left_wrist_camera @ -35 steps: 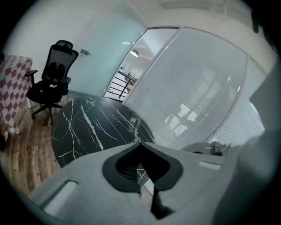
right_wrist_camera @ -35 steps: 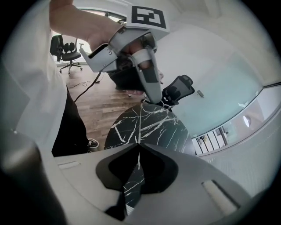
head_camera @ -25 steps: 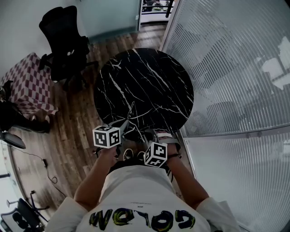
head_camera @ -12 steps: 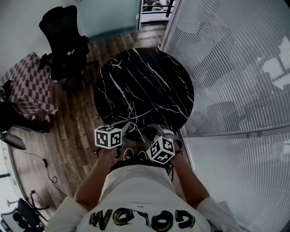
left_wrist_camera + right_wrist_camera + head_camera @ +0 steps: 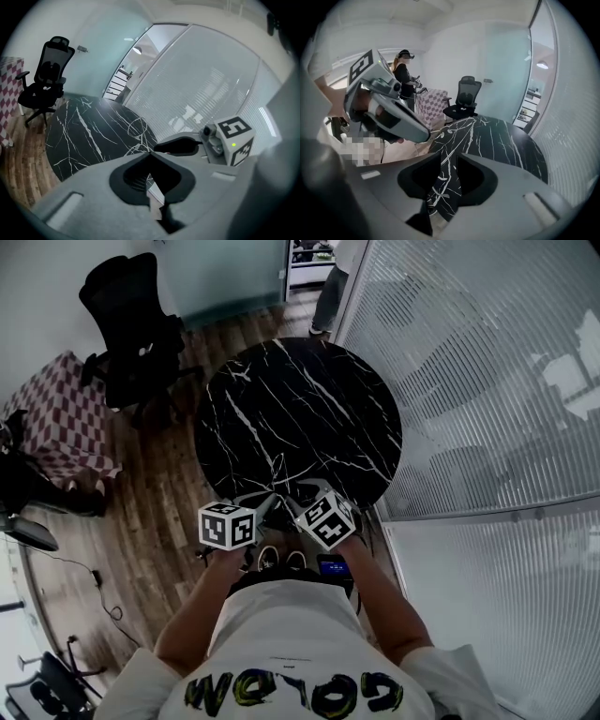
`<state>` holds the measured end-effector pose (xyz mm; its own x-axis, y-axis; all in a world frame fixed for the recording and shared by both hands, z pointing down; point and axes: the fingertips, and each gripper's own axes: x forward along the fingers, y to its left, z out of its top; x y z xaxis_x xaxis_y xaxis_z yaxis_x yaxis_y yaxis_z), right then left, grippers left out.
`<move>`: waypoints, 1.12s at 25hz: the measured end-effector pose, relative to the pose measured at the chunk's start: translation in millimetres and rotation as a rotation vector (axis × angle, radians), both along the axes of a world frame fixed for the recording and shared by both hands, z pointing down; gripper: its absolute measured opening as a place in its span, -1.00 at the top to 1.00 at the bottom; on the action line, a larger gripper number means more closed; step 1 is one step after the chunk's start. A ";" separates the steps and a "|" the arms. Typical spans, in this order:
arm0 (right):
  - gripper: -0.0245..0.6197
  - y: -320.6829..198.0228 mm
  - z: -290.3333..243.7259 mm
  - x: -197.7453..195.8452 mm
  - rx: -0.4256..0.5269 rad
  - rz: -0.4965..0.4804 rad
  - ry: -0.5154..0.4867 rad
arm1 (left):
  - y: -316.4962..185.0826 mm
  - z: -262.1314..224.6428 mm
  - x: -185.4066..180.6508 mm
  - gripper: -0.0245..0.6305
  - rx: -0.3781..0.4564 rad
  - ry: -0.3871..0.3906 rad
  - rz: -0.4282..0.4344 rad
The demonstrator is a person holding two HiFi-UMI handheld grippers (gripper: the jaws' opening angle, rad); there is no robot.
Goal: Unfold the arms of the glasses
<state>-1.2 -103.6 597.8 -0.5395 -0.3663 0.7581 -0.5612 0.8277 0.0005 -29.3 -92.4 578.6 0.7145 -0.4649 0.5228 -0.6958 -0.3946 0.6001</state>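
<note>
Pinches the left tongs [image 5: 151, 153] shut, tip against tip, right where the thin wire of the glasses [image 5: 135, 127] runs in. Cannot tell which part of the frame sits in the pinch. Holds the glasses at the near part of the table [image 5: 79, 133], their wire loops pale against black marble with white veins. Cannot tell whether they touch the top or hang just above it.

Holds the right tongs [image 5: 449, 154] slightly parted, with nothing in the narrow gap but veined table behind. Points both pairs nose to nose over the table's near rim in the head view, left cube [image 5: 227, 524] just beside right cube [image 5: 324, 519], the two tips close together.

Beyond the round table: a black office chair [image 5: 131, 324] on a wood floor [image 5: 159, 484], with a checkered cloth [image 5: 56, 418] near it on the left. Along the table's right side: a ribbed glass wall [image 5: 487, 381]. Far back in the right gripper view: a person [image 5: 404, 70] standing near the checkered cloth.
</note>
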 end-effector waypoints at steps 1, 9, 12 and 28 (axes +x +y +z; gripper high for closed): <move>0.60 -1.4 4.0 -0.7 -0.015 0.010 -0.007 | 0.7 -0.9 1.2 0.92 -0.001 0.005 0.002; 0.60 6.0 23.6 -9.9 -0.132 0.041 -0.096 | 7.5 -5.4 2.6 0.92 -0.004 0.028 0.020; 0.63 7.2 26.4 -10.1 -0.149 0.049 -0.113 | 8.3 -4.8 4.2 0.92 -0.005 0.033 0.024; 0.86 -4.6 23.3 20.4 -0.067 0.047 -0.007 | 10.9 0.4 -4.9 0.92 -0.005 -0.014 0.029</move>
<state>19.2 -108.1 621.1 -0.5285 -0.3401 0.7778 -0.5992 0.7985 -0.0580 -34.2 -81.5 579.1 0.7207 -0.4411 0.5348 -0.6920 -0.4121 0.5927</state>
